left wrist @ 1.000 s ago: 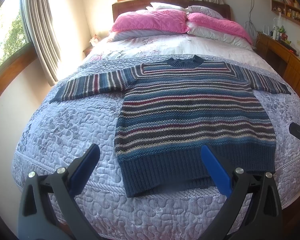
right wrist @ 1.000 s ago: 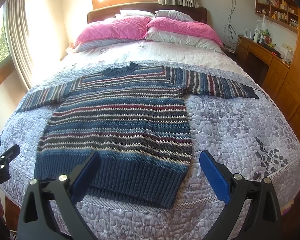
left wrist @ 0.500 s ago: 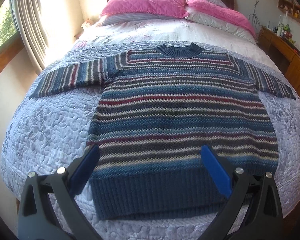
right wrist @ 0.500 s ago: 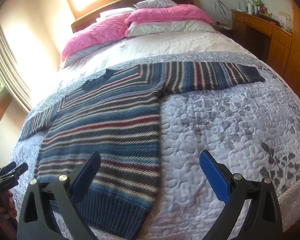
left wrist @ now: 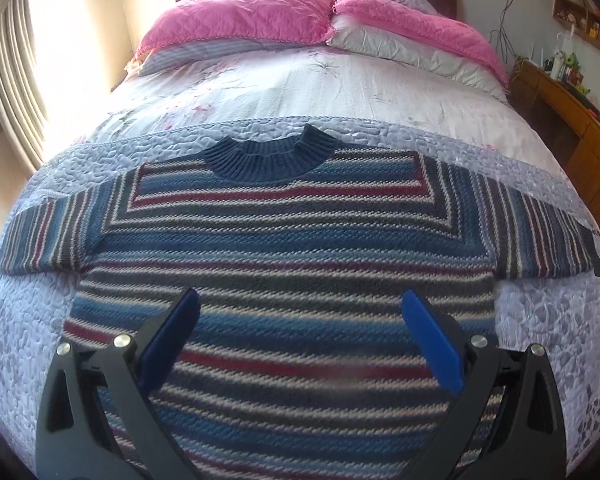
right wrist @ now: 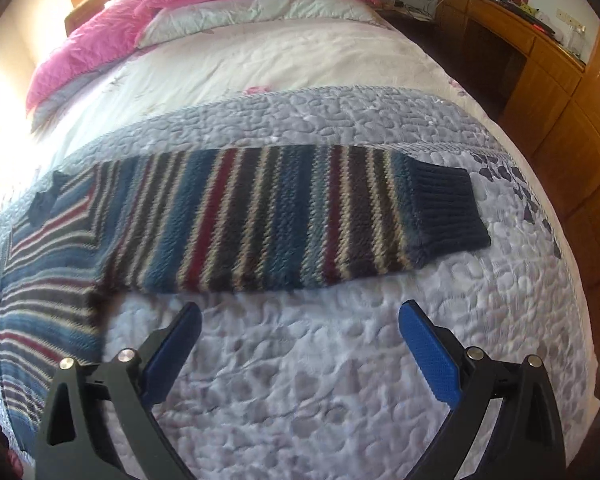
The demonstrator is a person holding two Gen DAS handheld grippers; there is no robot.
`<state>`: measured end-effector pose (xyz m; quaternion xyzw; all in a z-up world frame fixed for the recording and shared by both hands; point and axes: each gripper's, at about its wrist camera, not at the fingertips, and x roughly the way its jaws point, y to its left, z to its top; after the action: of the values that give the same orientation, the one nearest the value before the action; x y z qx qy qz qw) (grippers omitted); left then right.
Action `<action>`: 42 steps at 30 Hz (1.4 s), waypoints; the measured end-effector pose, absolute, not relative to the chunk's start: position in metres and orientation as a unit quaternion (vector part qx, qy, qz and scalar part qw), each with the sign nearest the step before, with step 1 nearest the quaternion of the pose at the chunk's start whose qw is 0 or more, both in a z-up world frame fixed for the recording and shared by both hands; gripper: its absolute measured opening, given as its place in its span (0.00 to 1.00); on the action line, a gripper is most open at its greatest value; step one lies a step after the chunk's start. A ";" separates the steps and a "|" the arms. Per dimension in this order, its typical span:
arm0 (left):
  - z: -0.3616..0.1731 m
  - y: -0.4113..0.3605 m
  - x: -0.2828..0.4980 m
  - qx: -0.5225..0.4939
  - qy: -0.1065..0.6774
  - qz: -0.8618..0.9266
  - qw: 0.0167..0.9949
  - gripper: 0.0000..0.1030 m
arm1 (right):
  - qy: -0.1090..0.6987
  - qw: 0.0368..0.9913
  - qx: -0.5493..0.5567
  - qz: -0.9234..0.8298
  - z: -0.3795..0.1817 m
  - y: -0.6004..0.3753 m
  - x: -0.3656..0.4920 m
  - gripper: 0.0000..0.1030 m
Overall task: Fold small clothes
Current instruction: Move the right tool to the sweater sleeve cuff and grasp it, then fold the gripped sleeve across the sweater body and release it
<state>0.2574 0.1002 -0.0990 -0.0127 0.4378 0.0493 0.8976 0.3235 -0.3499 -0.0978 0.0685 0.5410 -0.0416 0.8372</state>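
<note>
Lying flat on the bed (left wrist: 380, 92), the sweater (left wrist: 284, 264) awaits folding; both tongs (left wrist: 300, 336) (right wrist: 300, 340) gape wide, empty, right nearing its sleeve (right wrist: 284, 220).

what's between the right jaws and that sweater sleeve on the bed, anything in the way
Nothing visible. The right gripper is open above bare quilt, and the striped sleeve lies flat just ahead of it, with nothing on or around it.

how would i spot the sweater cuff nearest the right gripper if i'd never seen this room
Find the bed's grey quilted cover and the striped sweater lying flat on it. Follow the sleeve stretched towards the wooden desk. The cuff is its plain dark navy ribbed end, unstriped.
</note>
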 end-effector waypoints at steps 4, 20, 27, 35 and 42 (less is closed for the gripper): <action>-0.119 0.080 0.288 -0.018 0.453 0.048 0.890 0.97 | 0.557 0.825 0.069 -0.064 -0.121 -0.394 0.348 0.96; -0.158 0.104 0.323 -0.003 0.471 0.081 0.878 0.97 | 0.554 0.795 0.221 -0.112 -0.163 -0.512 0.366 0.60; -0.156 0.125 0.315 0.000 0.468 0.087 0.879 0.97 | 0.516 0.815 0.231 -0.125 -0.142 -0.515 0.351 0.08; -0.154 0.161 0.306 -0.017 0.474 0.108 0.874 0.97 | 0.451 0.864 0.212 -0.064 -0.090 -0.463 0.345 0.08; -0.145 0.190 0.297 -0.022 0.467 0.126 0.875 0.97 | 0.431 0.887 0.155 0.058 -0.047 -0.352 0.365 0.08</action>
<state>0.2970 0.1896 -0.1446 -0.0218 0.4671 0.1262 0.8749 0.3652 -0.3518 -0.0467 0.1549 0.4309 0.0584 0.8871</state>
